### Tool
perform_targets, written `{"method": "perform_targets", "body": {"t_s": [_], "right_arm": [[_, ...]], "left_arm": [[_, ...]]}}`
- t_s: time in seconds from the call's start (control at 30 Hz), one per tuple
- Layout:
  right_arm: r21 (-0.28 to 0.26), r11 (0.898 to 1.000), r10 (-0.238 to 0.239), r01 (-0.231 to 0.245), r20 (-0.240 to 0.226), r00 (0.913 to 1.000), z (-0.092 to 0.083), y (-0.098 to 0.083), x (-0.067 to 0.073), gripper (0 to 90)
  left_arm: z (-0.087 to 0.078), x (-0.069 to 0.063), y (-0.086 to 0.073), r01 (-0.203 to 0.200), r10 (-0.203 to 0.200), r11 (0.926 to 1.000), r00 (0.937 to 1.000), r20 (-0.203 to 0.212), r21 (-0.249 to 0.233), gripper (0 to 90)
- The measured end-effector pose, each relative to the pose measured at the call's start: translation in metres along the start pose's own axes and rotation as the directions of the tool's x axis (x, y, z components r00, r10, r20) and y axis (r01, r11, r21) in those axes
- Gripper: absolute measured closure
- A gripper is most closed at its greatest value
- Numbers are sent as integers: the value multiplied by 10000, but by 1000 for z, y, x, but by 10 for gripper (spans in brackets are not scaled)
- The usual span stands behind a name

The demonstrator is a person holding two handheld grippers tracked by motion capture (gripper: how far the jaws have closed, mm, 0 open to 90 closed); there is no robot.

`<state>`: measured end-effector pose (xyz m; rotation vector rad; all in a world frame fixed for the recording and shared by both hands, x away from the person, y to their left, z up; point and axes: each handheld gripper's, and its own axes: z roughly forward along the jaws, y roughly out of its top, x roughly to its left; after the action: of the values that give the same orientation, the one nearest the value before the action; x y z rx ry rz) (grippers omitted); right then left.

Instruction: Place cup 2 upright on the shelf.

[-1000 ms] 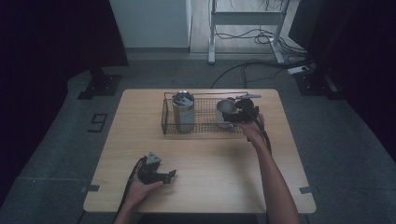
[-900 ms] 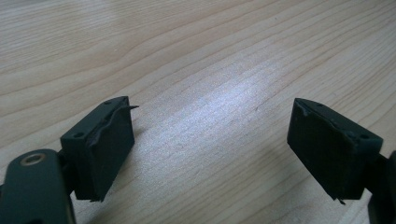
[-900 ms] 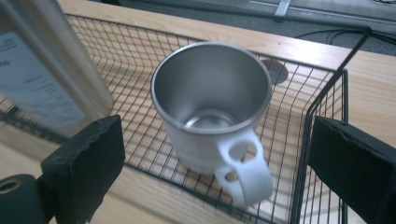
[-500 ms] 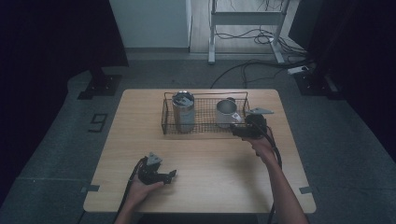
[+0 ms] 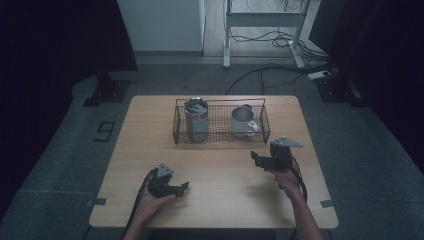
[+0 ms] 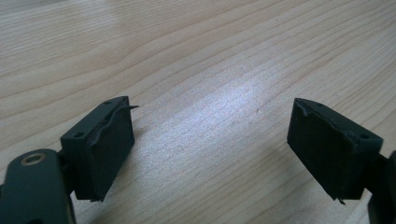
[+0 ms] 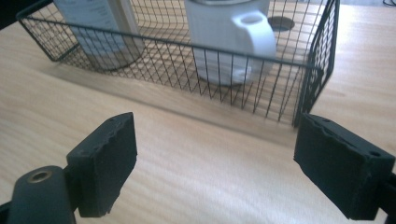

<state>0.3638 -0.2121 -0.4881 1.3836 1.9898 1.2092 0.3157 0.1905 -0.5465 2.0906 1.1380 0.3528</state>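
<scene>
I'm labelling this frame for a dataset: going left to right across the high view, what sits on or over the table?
Left tool → steel tumbler in the wire basket → white mug in the same basket → right tool.

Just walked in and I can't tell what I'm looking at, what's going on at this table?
A person sits at a wooden table with a gripper in each hand. A wire basket at the far side holds a steel tumbler and a white mug, both upright. The right gripper is open and empty, on the near side of the basket and facing the mug. The left gripper is open too, low over bare wood near the front edge, holding nothing.
</scene>
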Motion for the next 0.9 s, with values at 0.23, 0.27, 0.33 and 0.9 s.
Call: {"method": "perform_targets", "body": {"t_s": [0.23, 0.27, 0.33, 0.9], "right_arm": [[146, 9999, -65, 63, 141, 9999, -6, -20, 0, 132], [206, 9998, -19, 15, 199, 9998, -7, -27, -1, 133], [347, 9994, 31, -40, 260, 9997, -6, -35, -1, 133], [796, 9968, -151, 121, 378, 9992, 2, -61, 1, 140]], "left_arm": [[0, 0, 0, 7, -7, 10000, 10000, 2, -5, 146], [0, 0, 0, 6, -6, 10000, 10000, -3, -3, 146], [0, 0, 0, 2, -2, 10000, 10000, -13, 1, 146], [1, -2, 0, -112, 113, 9999, 9999, -118, 63, 146]]}}
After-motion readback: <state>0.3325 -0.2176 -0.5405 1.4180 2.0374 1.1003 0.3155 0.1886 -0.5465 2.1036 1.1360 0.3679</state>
